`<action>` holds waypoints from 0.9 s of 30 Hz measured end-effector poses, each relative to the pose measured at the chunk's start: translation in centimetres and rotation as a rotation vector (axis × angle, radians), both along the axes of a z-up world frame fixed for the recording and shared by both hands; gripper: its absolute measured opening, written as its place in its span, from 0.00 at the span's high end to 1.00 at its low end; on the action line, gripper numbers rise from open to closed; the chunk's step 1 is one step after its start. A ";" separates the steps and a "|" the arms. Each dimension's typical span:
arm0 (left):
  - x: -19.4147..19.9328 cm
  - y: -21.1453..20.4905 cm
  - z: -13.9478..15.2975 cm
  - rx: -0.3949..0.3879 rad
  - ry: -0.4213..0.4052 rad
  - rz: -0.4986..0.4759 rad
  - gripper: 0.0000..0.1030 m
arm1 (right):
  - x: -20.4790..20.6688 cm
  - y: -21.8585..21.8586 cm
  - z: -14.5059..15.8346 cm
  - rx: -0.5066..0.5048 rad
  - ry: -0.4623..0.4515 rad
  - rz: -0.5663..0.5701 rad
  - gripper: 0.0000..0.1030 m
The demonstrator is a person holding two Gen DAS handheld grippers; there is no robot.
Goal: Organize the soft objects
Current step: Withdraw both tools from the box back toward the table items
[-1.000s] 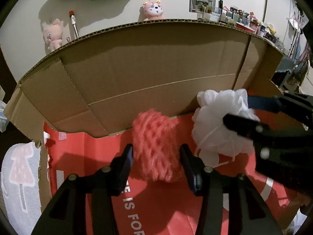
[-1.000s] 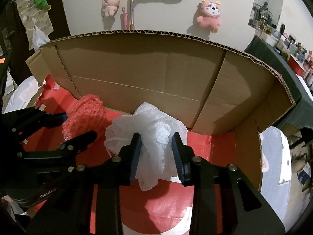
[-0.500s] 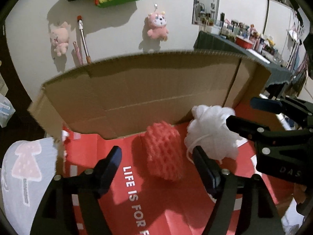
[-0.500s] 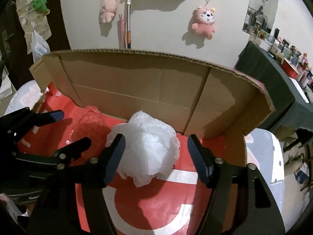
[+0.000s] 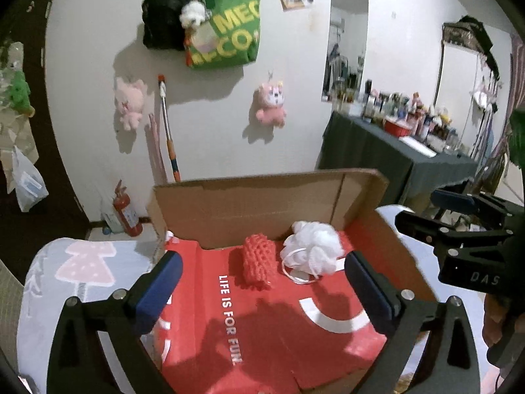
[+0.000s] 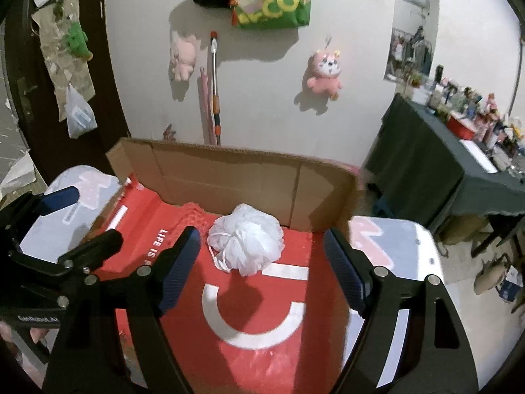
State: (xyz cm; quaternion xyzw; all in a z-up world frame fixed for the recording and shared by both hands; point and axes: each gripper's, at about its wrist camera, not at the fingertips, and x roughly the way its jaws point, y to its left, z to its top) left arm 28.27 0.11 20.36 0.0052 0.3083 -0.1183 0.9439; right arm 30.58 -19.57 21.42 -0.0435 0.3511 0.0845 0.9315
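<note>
both hand-held grippers pulled back (jaws opening, empty), red foam net beside white bath pouf in box

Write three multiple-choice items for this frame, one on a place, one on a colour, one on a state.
1. Where does the white bath pouf lie?
A. on the red box floor beside the foam net
B. on the dark table
C. hanging on the wall

2. What colour is the foam net sleeve?
A. green
B. red
C. blue

3. What is between the fingers of the left gripper?
A. the pouf, pinched
B. the net, pinched
C. nothing held

Key: 1 A, the pouf rests inside the cardboard box, right of the net. 2 B, the net is red. 3 C, the jaws are opening and both items lie free beyond the fingertips; the right gripper is likewise opening, gripping nothing.
</note>
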 end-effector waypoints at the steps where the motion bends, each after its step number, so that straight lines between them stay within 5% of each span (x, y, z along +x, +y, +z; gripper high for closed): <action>1: -0.8 0.0 0.5 -0.006 -0.009 0.003 0.01 | -0.8 -0.1 0.5 0.000 -0.012 0.000 0.23; 14: -14.1 1.3 3.6 0.000 -0.169 0.019 0.00 | -15.3 -2.1 5.3 0.045 -0.213 -0.018 0.15; 27: -24.6 2.6 1.0 -0.054 -0.276 0.047 0.00 | -27.7 -3.1 2.8 0.038 -0.367 -0.036 0.14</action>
